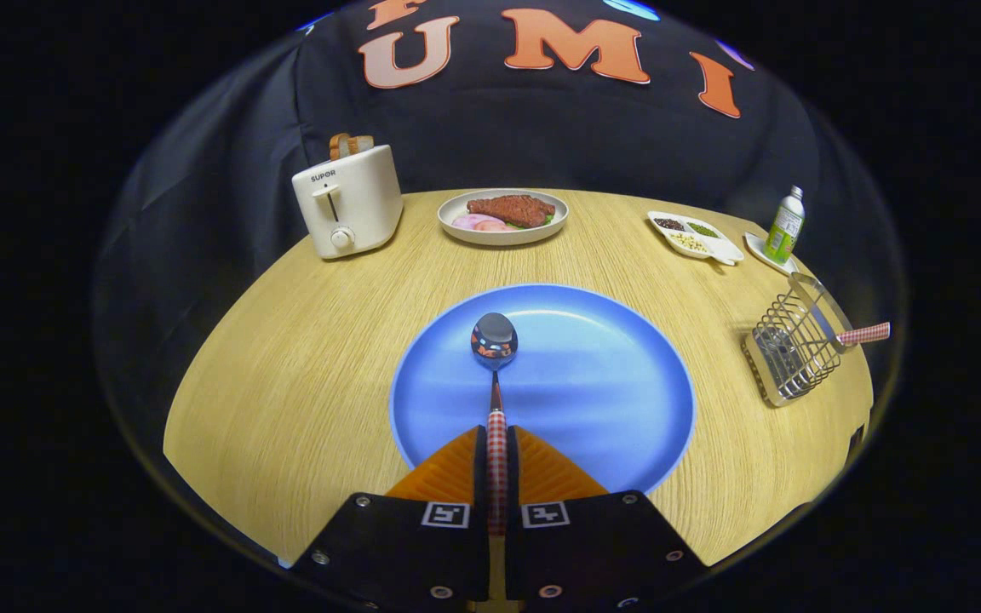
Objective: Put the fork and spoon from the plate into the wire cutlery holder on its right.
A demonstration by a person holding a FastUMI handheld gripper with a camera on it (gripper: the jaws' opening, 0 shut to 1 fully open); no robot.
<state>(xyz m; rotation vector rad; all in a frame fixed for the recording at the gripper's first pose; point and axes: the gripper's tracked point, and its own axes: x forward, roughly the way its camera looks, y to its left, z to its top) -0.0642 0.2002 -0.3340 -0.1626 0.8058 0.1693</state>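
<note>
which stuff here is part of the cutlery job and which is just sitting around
Job:
- spoon, its handle clamped in the gripper
- blue plate
- wire cutlery holder, a checked handle already sticking out of it

Just sitting around:
- toaster
- plate of food
- divided dish
- bottle

The one camera rides on the tongs (496, 443) and looks forward along their two fingers, which close on the spoon (495, 366) handle in the foreground. It sits above the near edge of the round wooden worktop (286, 375), tilted down, close over the blue plate (593, 375). Its fisheye spread reaches the toaster (348, 200), the wire cutlery holder (793, 340) and the booth wall behind.
</note>
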